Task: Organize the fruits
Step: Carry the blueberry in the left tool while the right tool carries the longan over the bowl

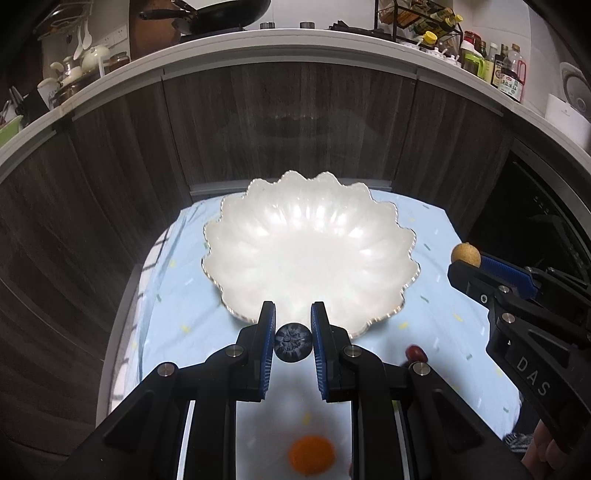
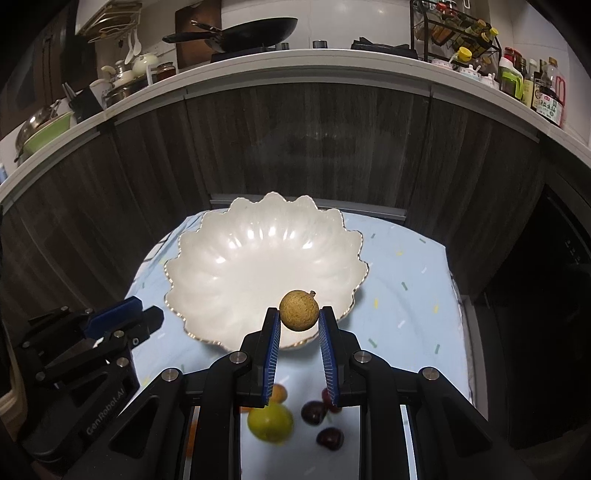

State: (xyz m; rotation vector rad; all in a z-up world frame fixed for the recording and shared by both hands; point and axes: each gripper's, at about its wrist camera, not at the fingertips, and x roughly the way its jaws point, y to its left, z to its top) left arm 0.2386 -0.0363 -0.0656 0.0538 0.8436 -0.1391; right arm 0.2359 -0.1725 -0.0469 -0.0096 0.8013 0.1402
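A white scalloped bowl (image 1: 295,206) (image 2: 221,236) stands on the light blue cloth. My left gripper (image 1: 293,332) is shut on a dark blueberry (image 1: 291,345) just short of the bowl's near rim. My right gripper (image 2: 299,321) is shut on a small tan round longan (image 2: 298,310) (image 1: 465,254) over the bowl's near right rim; it shows at the right edge of the left wrist view. Below the grippers lie an orange fruit (image 1: 312,459), a yellow-green fruit (image 2: 269,421) and dark red cherries (image 2: 313,412) (image 1: 416,352), all blurred.
The cloth (image 1: 436,302) covers a small table in front of dark wood cabinet doors (image 1: 288,125). Above runs a white counter (image 2: 295,64) with a black pan (image 2: 240,33), bottles (image 2: 546,96) and pots. A dark appliance (image 2: 546,295) stands at the right.
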